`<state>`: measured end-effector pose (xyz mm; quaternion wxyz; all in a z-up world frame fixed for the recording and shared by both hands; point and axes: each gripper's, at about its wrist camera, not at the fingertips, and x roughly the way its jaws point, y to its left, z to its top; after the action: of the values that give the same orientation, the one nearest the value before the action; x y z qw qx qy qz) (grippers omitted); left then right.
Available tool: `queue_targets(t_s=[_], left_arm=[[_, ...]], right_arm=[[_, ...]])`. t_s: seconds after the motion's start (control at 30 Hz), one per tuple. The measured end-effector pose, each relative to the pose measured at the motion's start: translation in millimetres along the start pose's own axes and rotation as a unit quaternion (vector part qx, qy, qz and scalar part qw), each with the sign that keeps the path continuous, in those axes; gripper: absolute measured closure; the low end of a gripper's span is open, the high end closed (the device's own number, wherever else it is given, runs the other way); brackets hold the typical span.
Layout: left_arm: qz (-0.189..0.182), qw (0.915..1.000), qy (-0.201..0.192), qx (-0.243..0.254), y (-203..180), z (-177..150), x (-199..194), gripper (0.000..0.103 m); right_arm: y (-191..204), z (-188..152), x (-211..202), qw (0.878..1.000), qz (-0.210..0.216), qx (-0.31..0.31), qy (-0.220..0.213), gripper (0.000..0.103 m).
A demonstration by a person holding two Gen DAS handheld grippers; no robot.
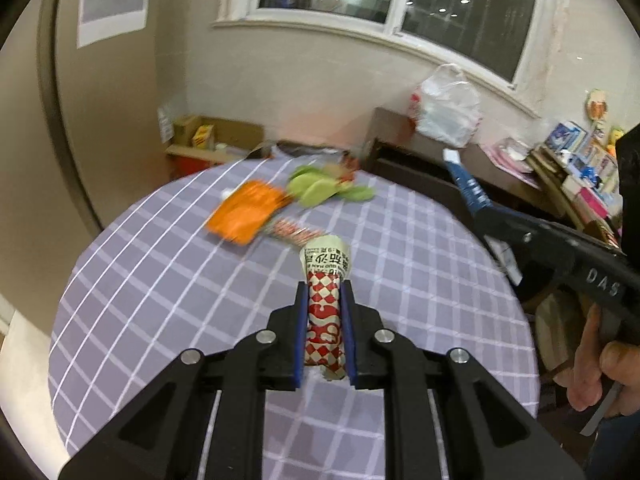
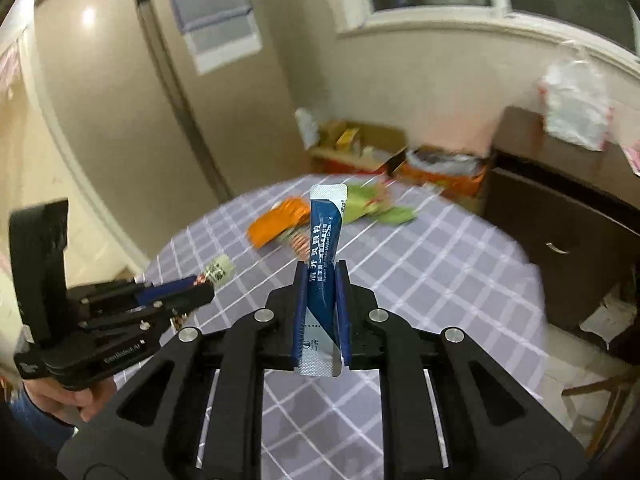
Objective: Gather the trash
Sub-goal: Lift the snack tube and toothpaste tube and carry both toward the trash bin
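A round table under a lilac checked cloth was seen, with an orange packet and green wrappers left near its far edge. The left gripper was clamped on a red-checked sachet, the right gripper on a blue sachet, both held above the cloth

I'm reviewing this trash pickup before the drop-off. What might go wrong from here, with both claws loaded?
1. The blue sachet sticks out far past the right claw and may bend or slip.
2. The red checkered packet in the left claw is crumpled, so it may slide free.
3. The orange wrapper and green wrappers could be left on the table.
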<state>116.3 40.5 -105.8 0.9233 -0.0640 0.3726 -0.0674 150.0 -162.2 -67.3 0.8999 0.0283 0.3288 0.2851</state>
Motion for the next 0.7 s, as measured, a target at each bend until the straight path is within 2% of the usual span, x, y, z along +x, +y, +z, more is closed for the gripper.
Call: queue_targets(t_s=[0.13,0.37,0.57,0.7], left_arm=[[-0.022,0.9995,-0.011,0.019,-34.0,12.4,-0.5,0.088],[-0.067,0.9950,-0.020,0.070,-98.4,28.1,2.0,0.088],[-0.114,0.9857,-0.012,0.124,-165.9,24.0,10.6,0.088],[-0.145,0.9774,0.009,0.153,-211.0,12.7,26.7,0.088]], right_arm=[[-31.3,4.7,-40.2,0.998,-0.033,0.028,-0.033,0.089],[-82.6,-7.0,-95.8,0.990,-0.093,0.074,-0.070,0.089],[-133.6,-39.4,-142.1,0.976,-0.149,0.132,-0.085,0.089],[-173.7,-75.3,-168.1,0.962,-0.188,0.181,-0.080,0.089]])
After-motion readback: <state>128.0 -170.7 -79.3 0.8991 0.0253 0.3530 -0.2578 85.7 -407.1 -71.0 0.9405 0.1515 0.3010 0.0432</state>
